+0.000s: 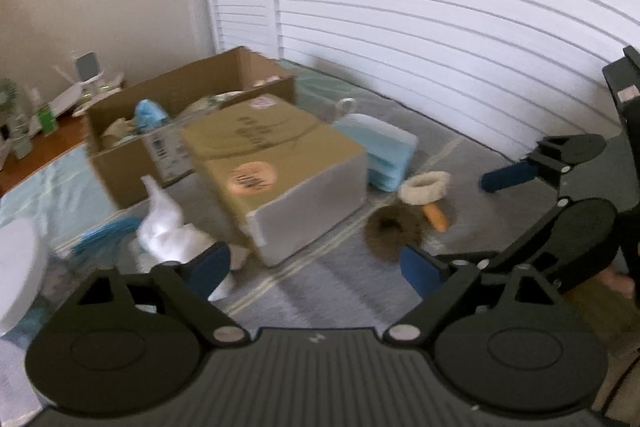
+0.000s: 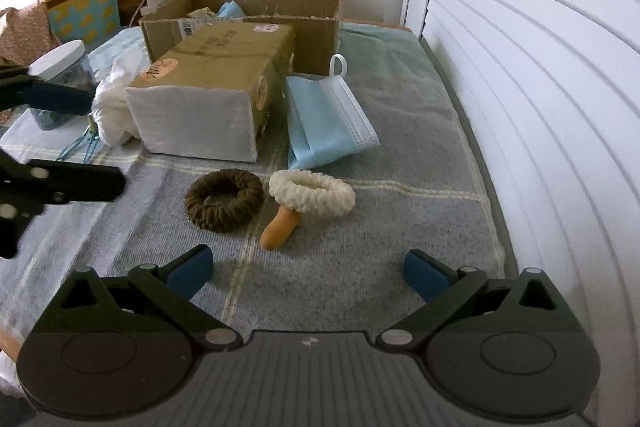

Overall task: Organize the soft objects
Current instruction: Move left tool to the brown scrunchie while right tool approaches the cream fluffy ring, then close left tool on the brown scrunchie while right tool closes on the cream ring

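Nearest the right wrist camera: right gripper [image 2: 308, 267], fingers spread wide, nothing between them, hanging over the grey blanket [image 2: 360, 267] on the bed. Straight ahead, roughly centred between the fingers: small orange soft toy [image 2: 278, 227], long axis running from the near left up toward the far right, far end tucked under the cream scrunchie [image 2: 313, 197]. Just left of both, close but apart: brown scrunchie [image 2: 224, 199], lying flat. Right gripper judged the nearer one for all three.

Left gripper [image 1: 316, 269] likewise spread and empty, jaws standing less than fully wide. Brown scrunchie [image 1: 390, 229] ahead and right of its fingers, white cloth bundle [image 1: 168, 231] by the left finger.

Further back: blue face masks [image 2: 328, 119] stacked beside the closed cardboard box [image 2: 208, 99], white cloth [image 2: 114, 107] on the box's other side. Beyond, open carton [image 2: 256, 23] already holding soft items, likely the destination. Clear jar [image 2: 60, 83] with white lid at far left.
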`<state>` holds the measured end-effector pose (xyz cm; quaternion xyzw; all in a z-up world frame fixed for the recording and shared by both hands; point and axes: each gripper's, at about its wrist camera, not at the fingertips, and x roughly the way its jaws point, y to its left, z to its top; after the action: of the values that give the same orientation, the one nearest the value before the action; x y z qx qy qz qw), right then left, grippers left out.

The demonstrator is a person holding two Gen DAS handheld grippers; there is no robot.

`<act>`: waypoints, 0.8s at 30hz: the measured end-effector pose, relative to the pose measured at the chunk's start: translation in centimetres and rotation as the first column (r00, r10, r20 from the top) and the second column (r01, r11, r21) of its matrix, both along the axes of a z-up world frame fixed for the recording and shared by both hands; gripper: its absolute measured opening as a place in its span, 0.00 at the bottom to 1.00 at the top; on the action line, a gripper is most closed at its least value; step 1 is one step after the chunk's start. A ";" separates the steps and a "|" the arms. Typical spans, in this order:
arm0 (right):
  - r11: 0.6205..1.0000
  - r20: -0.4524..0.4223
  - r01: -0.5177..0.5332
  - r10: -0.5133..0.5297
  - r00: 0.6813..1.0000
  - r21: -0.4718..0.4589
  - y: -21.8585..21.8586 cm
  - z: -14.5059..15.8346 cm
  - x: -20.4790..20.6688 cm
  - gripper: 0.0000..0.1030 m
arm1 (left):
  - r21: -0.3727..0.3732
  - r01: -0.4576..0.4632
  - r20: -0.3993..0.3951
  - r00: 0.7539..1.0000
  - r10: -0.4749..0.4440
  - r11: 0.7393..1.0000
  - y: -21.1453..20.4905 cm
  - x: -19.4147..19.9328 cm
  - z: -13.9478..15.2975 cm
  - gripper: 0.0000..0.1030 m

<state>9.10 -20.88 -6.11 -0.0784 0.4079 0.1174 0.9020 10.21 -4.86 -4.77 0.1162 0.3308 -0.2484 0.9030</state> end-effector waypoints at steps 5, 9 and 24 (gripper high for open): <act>1.000 0.042 -0.008 0.008 0.999 0.012 -0.4 -0.2 -0.8 1.00 | -0.002 0.064 -0.029 0.998 -0.064 0.998 -2.3 0.6 -0.8 0.68; 1.000 0.062 -0.014 0.013 0.998 0.018 -0.7 -0.2 -1.4 1.00 | -0.004 0.081 -0.066 0.994 -0.082 0.997 -3.8 1.5 -1.5 0.60; 1.000 0.072 -0.010 0.009 0.997 0.019 -0.6 -0.2 -1.8 1.00 | -0.016 0.089 -0.107 0.990 -0.090 0.996 -4.4 2.5 -2.5 0.34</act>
<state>7.31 -21.53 -6.28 -0.0757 0.3737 0.1226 0.9163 12.72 -9.30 -7.29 0.1121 0.3720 -0.2966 0.8724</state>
